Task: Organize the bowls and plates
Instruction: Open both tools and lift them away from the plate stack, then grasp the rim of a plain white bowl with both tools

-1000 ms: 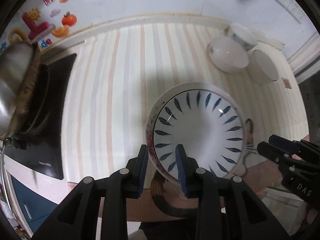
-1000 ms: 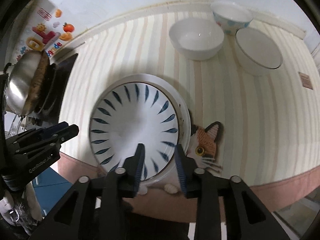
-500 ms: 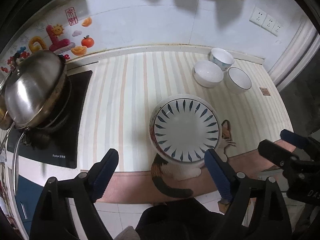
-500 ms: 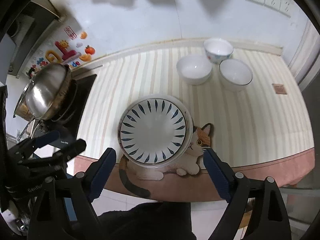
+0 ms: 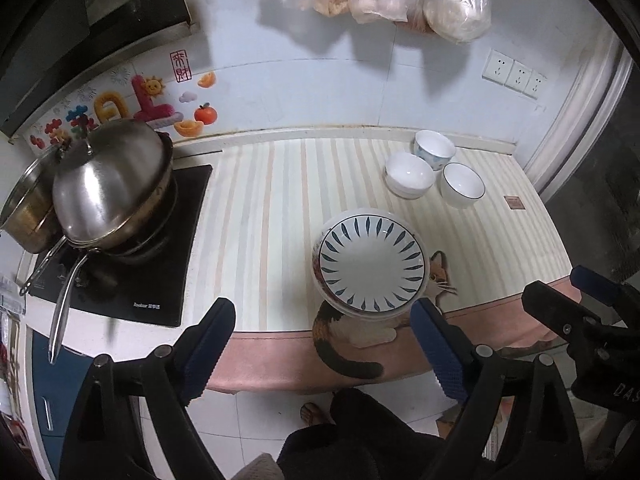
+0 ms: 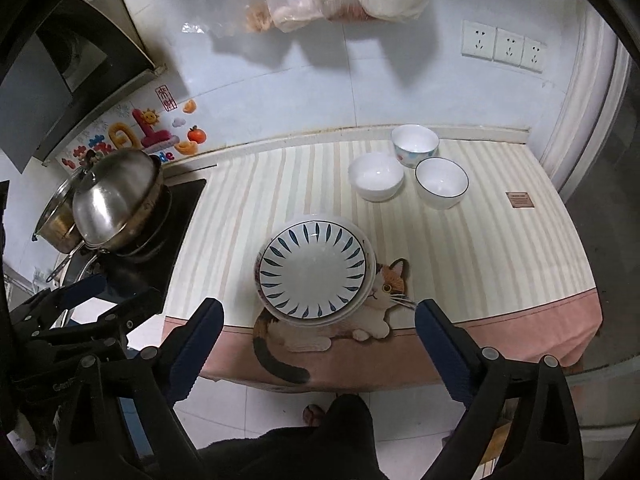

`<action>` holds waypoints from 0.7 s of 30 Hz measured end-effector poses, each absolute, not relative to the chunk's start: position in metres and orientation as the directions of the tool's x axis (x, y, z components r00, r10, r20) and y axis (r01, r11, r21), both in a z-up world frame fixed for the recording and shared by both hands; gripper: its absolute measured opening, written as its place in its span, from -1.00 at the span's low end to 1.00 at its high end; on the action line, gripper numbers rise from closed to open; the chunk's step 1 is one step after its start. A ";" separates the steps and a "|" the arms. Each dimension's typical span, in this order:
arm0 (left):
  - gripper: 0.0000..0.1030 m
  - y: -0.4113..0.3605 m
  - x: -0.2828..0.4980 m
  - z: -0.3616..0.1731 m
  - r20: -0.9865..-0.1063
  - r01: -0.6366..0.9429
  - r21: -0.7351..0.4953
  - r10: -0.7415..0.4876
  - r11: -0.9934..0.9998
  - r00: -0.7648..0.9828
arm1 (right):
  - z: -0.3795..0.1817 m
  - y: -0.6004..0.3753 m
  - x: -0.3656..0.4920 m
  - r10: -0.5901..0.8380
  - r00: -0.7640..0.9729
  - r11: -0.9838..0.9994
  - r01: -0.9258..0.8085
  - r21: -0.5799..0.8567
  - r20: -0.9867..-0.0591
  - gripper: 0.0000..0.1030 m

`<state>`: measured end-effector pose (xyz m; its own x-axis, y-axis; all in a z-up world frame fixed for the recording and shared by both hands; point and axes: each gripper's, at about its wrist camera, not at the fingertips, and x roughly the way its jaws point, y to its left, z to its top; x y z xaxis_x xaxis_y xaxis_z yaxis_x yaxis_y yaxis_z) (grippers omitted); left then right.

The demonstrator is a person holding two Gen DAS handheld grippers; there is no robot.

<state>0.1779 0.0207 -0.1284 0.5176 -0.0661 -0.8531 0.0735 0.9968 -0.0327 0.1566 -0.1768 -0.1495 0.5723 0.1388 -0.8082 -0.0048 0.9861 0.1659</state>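
Left gripper: spread wide, holding nothing.
Right gripper: spread wide, holding nothing.
Striped tablecloth: ahead, carrying stacked plates.
Bowls: three, farther ahead near wall.

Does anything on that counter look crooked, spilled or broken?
Nothing spilled or broken. The blue-patterned plate sits slightly off-centre on the plates beneath it, near the counter's front edge. The three bowls stand upright at the back.

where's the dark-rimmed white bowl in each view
Left wrist: the dark-rimmed bowl sits upper right, right of the plain white bowl.
Right wrist: the same bowl sits right of centre, upper half.
Shared landmark: the blue-leaf plate, nearer the camera and to the left of it in both views.
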 end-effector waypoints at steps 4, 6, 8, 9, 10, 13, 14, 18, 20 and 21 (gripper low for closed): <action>0.75 0.021 0.175 -0.131 -0.858 0.070 -0.035 -0.066 0.997 0.510 | -0.148 -0.176 0.150 0.159 0.565 0.982 -0.009 0.186 -0.809 0.92; 0.75 0.019 0.181 -0.134 -0.861 0.071 -0.042 -0.072 0.997 0.504 | -0.152 -0.177 0.153 0.175 0.556 0.979 -0.012 0.203 -0.813 0.92; 0.75 0.016 0.189 -0.135 -0.858 0.065 -0.029 -0.058 0.998 0.510 | -0.159 -0.181 0.160 0.215 0.544 0.970 -0.021 0.243 -0.811 0.92; 0.75 0.014 0.196 -0.138 -0.857 0.064 -0.029 -0.058 0.998 0.512 | -0.162 -0.184 0.164 0.239 0.542 0.963 -0.025 0.269 -0.805 0.92; 0.75 0.012 0.204 -0.140 -0.855 0.058 -0.027 -0.053 0.998 0.516 | -0.166 -0.189 0.170 0.272 0.541 0.952 -0.031 0.304 -0.796 0.92; 0.75 0.007 0.232 -0.151 -0.857 0.055 -0.033 -0.057 0.998 0.512 | -0.184 -0.207 0.194 0.337 0.531 0.924 -0.030 0.380 -0.778 0.92; 0.74 0.004 0.245 -0.156 -0.859 0.055 -0.037 -0.060 0.998 0.508 | -0.188 -0.210 0.201 0.333 0.531 0.924 -0.021 0.381 -0.779 0.92; 0.74 -0.015 0.313 -0.181 -0.882 0.047 -0.061 -0.076 0.997 0.465 | -0.215 -0.242 0.252 0.318 0.526 0.925 0.009 0.379 -0.789 0.92; 0.71 -0.023 0.345 -0.194 -0.895 0.041 -0.099 -0.107 0.994 0.433 | -0.231 -0.263 0.285 0.324 0.514 0.920 0.026 0.392 -0.794 0.91; 0.67 -0.030 0.367 -0.204 -0.904 0.031 -0.125 -0.127 0.992 0.409 | -0.238 -0.273 0.300 0.329 0.506 0.916 0.035 0.400 -0.797 0.88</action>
<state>0.3673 -0.0298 -0.2042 0.4091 -0.1273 -0.9036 0.0315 0.9916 -0.1254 0.3001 -0.2726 -0.2377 0.5065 0.3289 -0.7971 0.0354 0.9157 0.4004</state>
